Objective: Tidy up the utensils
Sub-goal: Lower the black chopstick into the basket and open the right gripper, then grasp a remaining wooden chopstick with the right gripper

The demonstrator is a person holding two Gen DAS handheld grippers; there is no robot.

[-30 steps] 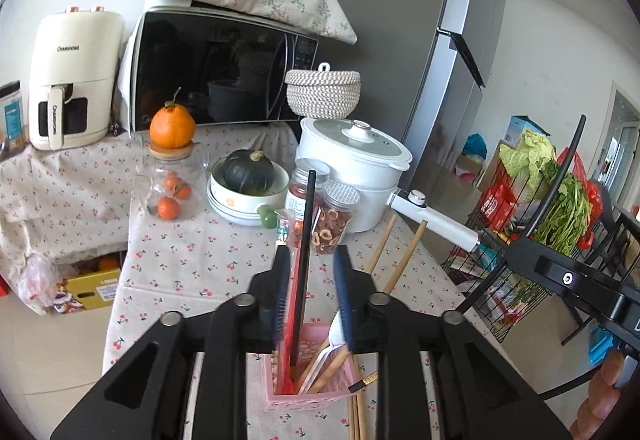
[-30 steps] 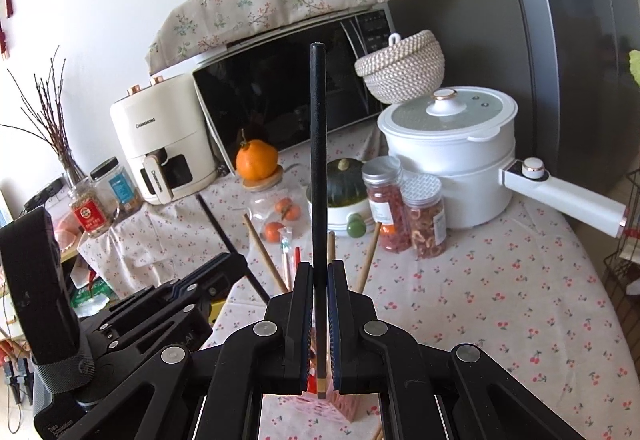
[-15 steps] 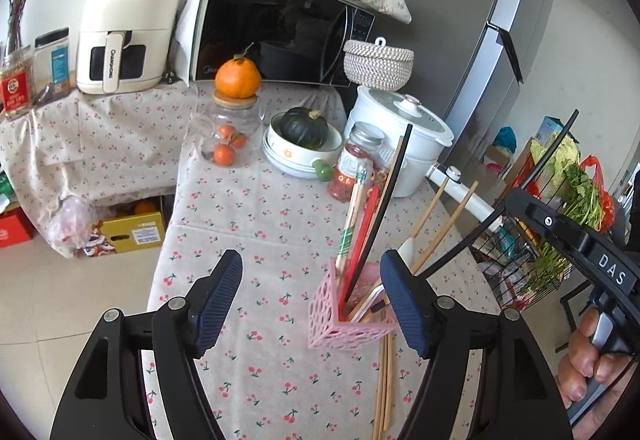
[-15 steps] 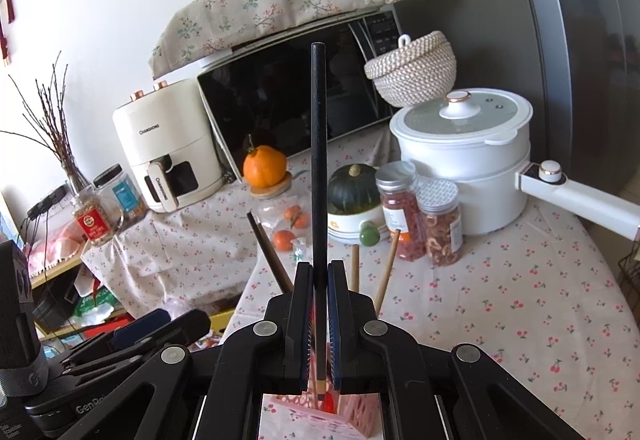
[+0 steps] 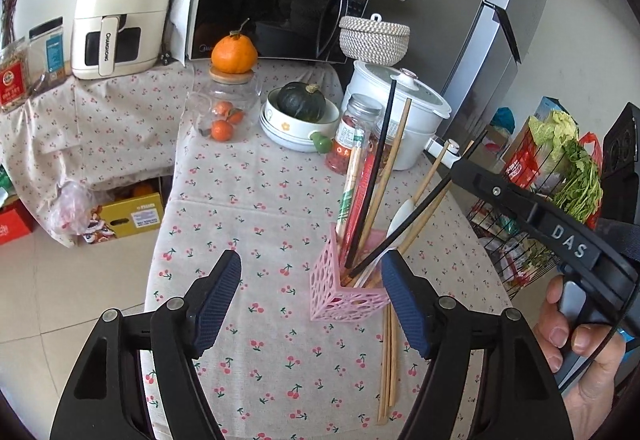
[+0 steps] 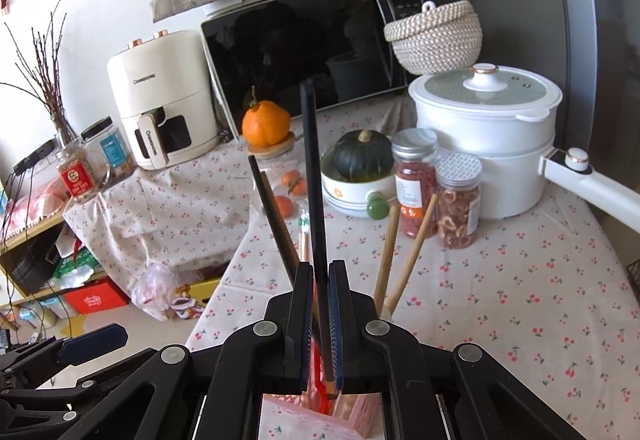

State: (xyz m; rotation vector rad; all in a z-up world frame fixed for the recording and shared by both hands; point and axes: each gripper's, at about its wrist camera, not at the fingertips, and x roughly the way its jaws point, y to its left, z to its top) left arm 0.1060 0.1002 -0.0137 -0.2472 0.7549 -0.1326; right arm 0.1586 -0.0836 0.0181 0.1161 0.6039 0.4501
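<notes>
On the cherry-print worktop (image 5: 224, 200), the pink holder (image 5: 347, 290) already carries most of the utensils: a paper-wrapped pair of chopsticks (image 5: 349, 180), a red one, a black chopstick (image 5: 374, 168) standing steep, several wooden chopsticks (image 5: 390, 164) and a white spoon (image 5: 401, 216). By the look of it the sorting is well along. What is left, as far as can be seen, is the bundle of loose wooden chopsticks (image 5: 389, 352) lying flat on the cloth just in front of the holder, touching its base.

Going left to right: the left hand-held gripper (image 5: 312, 304) stands spread wide with nothing between its blue pads (image 5: 216, 296). It holds nothing; the holder sits near its right pad, and whether they touch is not clear.

Further right, the right hand-held gripper (image 6: 320, 324) has a second black chopstick (image 6: 314, 180) between its pads, the lower tip reaching down into the holder (image 6: 352, 412). Its jaws are opening, only a narrow gap so far, and the pads appear to be just leaving the stick, so I judge this to be the release. In the left view this chopstick leans at a low slant from the holder towards the right-hand tool, and a hand (image 5: 576, 352) grips that tool's handle at the far right edge.
</notes>
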